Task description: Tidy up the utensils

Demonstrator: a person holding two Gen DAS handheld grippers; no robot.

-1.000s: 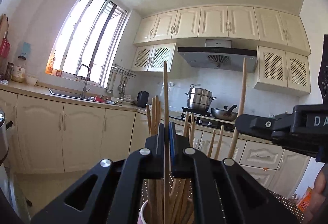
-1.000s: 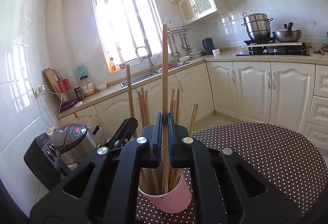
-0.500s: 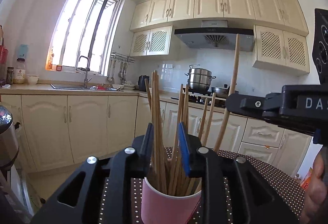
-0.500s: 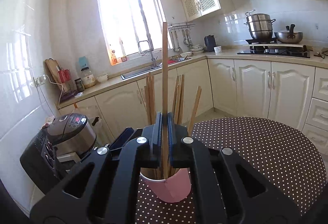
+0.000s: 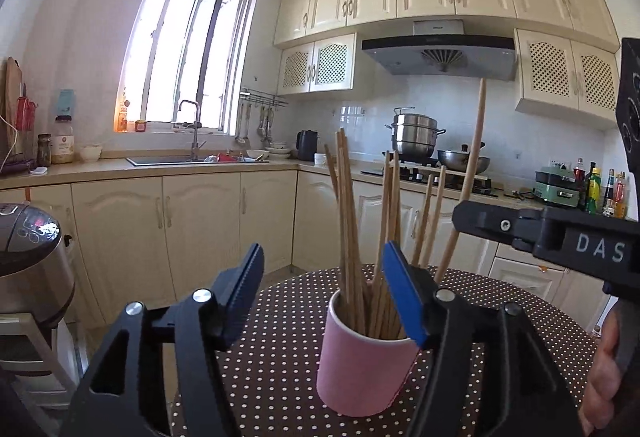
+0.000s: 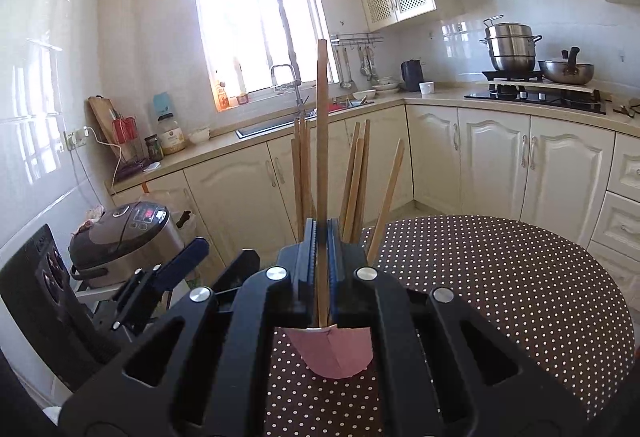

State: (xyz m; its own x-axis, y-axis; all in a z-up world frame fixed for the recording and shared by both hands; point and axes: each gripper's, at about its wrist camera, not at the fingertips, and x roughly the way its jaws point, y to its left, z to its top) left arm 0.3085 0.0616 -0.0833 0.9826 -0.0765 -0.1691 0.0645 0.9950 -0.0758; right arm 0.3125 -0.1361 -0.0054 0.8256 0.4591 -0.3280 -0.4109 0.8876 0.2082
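Chopsticks, plain light wood (image 5: 352, 237), bundled upright and splayed in pink paper cup (image 5: 360, 369); cup standing on round table under brown white-dotted cloth (image 6: 500, 277).

Left gripper, black with blue pads (image 5: 322, 297): jaws just been opening, now standing well apart either side of the cup's mouth, pads clear of the bundle; nothing clamped, though chopsticks rise in the gap between the pads.

Right gripper, black (image 6: 321, 237): jaws pressed together on one single long wooden chopstick (image 6: 322, 125), held upright, top end well above the other sticks. Lower end over or inside the cup mouth in the right wrist view; hidden behind the jaws, so possibly resting in the cup, not certain. Same stick seen slanting from the left wrist view (image 5: 472, 157), entering from the right.

Person's hand (image 5: 604, 369) on the right gripper's handle, at right edge of left wrist view.

Surroundings: cream kitchen cabinets (image 5: 200, 221), bright barred window (image 5: 188, 49) over steel sink (image 5: 168, 159), grey range hood (image 5: 440, 53), stacked steel steamer pot (image 5: 414, 133) on the hob, grey rice cooker (image 6: 124, 233) left of the table.
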